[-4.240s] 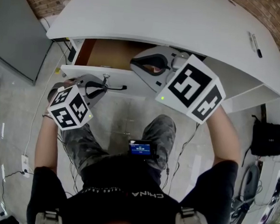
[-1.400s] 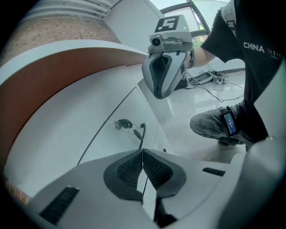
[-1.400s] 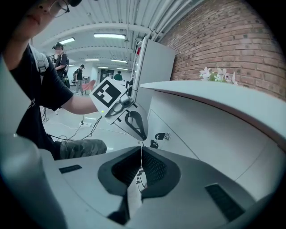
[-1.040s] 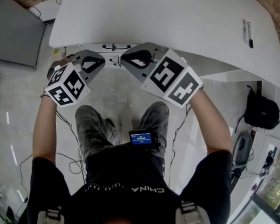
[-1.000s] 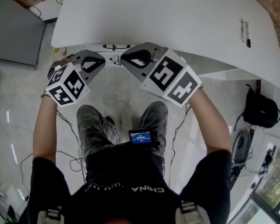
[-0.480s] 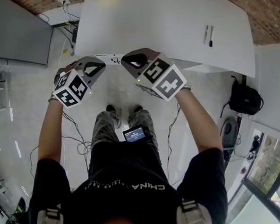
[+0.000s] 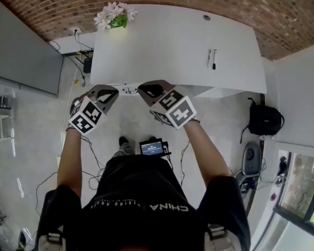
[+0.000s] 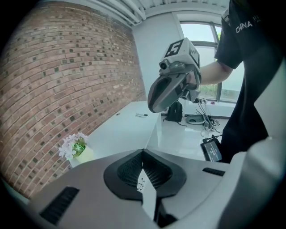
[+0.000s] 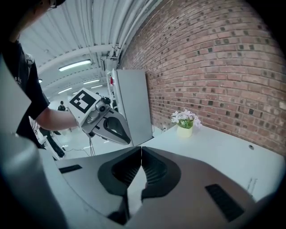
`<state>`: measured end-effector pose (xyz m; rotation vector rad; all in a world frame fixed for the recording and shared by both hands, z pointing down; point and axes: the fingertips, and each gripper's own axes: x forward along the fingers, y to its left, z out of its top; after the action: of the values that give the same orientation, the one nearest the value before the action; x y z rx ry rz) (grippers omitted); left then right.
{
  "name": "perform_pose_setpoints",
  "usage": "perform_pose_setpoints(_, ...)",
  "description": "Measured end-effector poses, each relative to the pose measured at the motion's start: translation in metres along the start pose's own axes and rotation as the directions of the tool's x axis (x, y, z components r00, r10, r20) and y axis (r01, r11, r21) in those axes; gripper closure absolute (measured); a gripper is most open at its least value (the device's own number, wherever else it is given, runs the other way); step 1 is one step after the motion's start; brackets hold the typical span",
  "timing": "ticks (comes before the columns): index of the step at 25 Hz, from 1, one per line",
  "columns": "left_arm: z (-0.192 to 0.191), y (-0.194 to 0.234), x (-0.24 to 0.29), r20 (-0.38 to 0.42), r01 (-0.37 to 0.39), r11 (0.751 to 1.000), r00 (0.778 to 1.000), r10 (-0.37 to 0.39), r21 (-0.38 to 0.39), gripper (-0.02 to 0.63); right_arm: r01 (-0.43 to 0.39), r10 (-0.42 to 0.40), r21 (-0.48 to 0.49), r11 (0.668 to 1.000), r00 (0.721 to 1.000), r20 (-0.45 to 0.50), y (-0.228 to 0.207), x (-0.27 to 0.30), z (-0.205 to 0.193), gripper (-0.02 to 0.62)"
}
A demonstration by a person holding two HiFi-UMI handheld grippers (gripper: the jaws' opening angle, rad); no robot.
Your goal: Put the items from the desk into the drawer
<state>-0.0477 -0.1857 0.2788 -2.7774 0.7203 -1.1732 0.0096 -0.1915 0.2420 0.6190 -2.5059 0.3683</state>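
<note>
Left gripper [image 7: 112, 91], right gripper [image 7: 143, 87] both pressed together, empty, at desk [image 7: 167, 43] front. Pens [image 7: 214, 59] on desk: likely light, roll-prone; pinch mid-barrel

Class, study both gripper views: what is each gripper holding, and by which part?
Nothing is held. The left gripper and the right gripper each have their jaws shut together, with no item between them.

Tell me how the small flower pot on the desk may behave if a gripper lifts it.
The flower pot looks small, so probably light. Its blossoms spread wider than the pot, so a high push may tip it. Blossoms would likely crush if squeezed.
</note>
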Motion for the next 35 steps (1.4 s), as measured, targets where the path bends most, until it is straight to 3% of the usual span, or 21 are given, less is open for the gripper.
perform_pose_setpoints(12, 0.012, -0.032, 0.001, 0.065, 0.021, 0.999, 0.998, -0.019, -0.034, 0.594, 0.064, -0.064, 0.028, 0.998, 0.998, 0.021, 0.005, -0.028, -0.045, 0.578)
perform_pose_setpoints(17, 0.014, -0.052, 0.008, 0.045, 0.017, 0.999, 0.999, -0.015, -0.041, 0.594, 0.046, -0.046, 0.038, 0.998, 0.999, 0.009, 0.015, -0.034, -0.064, 0.578)
perform_pose_setpoints(25, -0.004, -0.097, 0.005, -0.001, -0.023, 0.991, 1.0, 0.023, -0.13, 0.594, -0.008, 0.008, 0.099, 0.995, 1.0, -0.002, 0.022, -0.042, -0.104, 0.578)
perform_pose_setpoints(30, -0.031, -0.123, -0.016, -0.022, -0.038, 0.988, 0.999, 0.035, -0.147, 0.594, -0.006, 0.007, 0.116, 0.993, 1.0, -0.007, 0.055, -0.043, -0.124, 0.578)
perform_pose_setpoints(35, -0.035, -0.142, -0.052, 0.042, -0.062, 0.988, 0.997, 0.069, -0.141, 0.594, 0.046, -0.048, 0.143, 0.989, 0.999, 0.014, 0.088, -0.049, -0.126, 0.578)
